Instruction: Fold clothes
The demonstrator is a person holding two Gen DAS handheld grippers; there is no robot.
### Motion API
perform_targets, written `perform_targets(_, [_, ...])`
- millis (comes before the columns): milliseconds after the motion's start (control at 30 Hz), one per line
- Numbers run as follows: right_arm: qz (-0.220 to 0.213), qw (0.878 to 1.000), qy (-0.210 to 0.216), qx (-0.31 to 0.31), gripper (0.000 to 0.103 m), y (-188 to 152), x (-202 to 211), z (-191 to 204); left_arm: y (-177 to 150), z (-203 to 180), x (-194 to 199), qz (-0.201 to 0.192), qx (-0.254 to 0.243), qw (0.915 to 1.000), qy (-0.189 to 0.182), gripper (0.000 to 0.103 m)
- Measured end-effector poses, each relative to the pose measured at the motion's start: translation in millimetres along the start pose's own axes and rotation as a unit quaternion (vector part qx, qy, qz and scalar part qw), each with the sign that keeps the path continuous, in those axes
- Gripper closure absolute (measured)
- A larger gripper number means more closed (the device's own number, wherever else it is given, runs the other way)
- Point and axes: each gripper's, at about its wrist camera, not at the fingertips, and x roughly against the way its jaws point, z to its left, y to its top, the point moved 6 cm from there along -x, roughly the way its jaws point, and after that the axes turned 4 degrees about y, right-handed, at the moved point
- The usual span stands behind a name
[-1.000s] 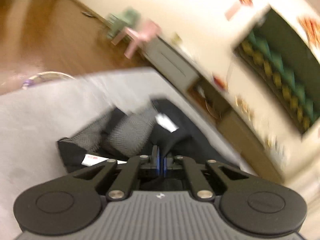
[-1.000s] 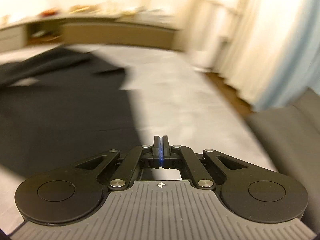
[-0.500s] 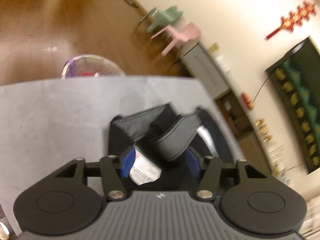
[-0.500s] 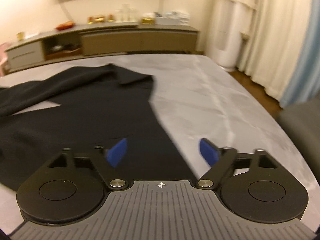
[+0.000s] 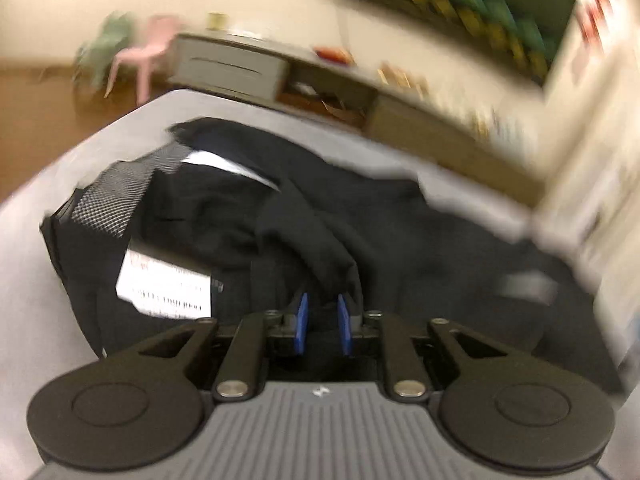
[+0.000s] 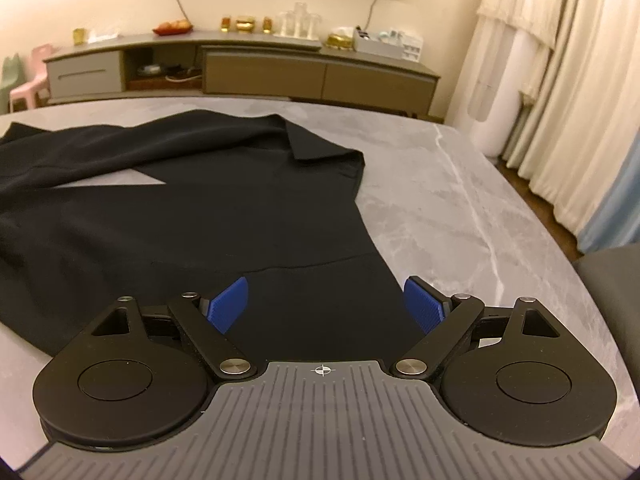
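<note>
Pinching a raised ridge of black cloth: left gripper (image 5: 322, 322), blue pads close together with a fold of the black garment (image 5: 304, 216) drawn up between them. Bunched here, mesh lining (image 5: 116, 196) and white care label (image 5: 166, 286) turned outward, all resting on the grey table (image 5: 28, 248). Blurred badly (view mid-swing, apparently), so grip depth hard to judge. Beyond: wooden floor, pink chair (image 5: 148, 50), low cabinet (image 5: 232, 68) along the wall.

Right wrist view, sharp. Right gripper (image 6: 326, 306) spread wide, holding nothing, poised just above the near hem of the black garment (image 6: 240, 208). Spread mostly flat on the marbled grey table (image 6: 460, 200), collar (image 6: 316, 142) at the far end, one sleeve angled off leftward with a sliver of tabletop showing through. Not yet a tidy folded stack.

Judged good practice: pinch only a thin layer at an edge or corner, lift low, keep cloth taut between both claws, lay down without dragging the flat half. Slick-looking tabletop, so likely sliding.

Room: long sideboard (image 6: 280, 68) with ornaments, cream curtains (image 6: 560, 80) at right.
</note>
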Motion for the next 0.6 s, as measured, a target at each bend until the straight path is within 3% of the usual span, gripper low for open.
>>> perform_targets(67, [-0.002,1.000,0.006,0.004,0.015,1,0,3,9,31,13,-0.016,0.075,0.9968,-0.024,0.085])
perform_targets(167, [-0.003,1.000,0.016,0.018,0.014,2,1,11,30,75,25,-0.053,0.177,0.9818,-0.047,0.083])
perform_targets(200, [-0.004,1.000,0.019,0.024,0.014,3,2,15,37,90,20,-0.065,0.198,0.9772,-0.039,0.083])
perform_targets(267, [-0.007,0.999,0.024,0.036,0.014,6,5,23,41,117,16,-0.077,0.234,0.9691,0.017,0.083])
perform_targets(333, [-0.017,0.999,0.040,0.033,0.014,13,14,32,38,119,9,-0.067,0.243,0.9672,0.033,0.083])
perform_targets(467, [-0.054,0.988,0.146,0.001,0.014,36,46,88,32,119,-6,-0.044,0.259,0.9632,0.058,0.083])
perform_targets(533, [-0.069,0.974,0.211,0.035,0.014,49,69,151,28,119,-13,-0.033,0.267,0.9607,0.070,0.083])
perform_targets(600, [-0.083,0.955,0.275,0.075,0.011,61,92,219,36,136,-8,-0.055,0.289,0.9529,0.072,0.080])
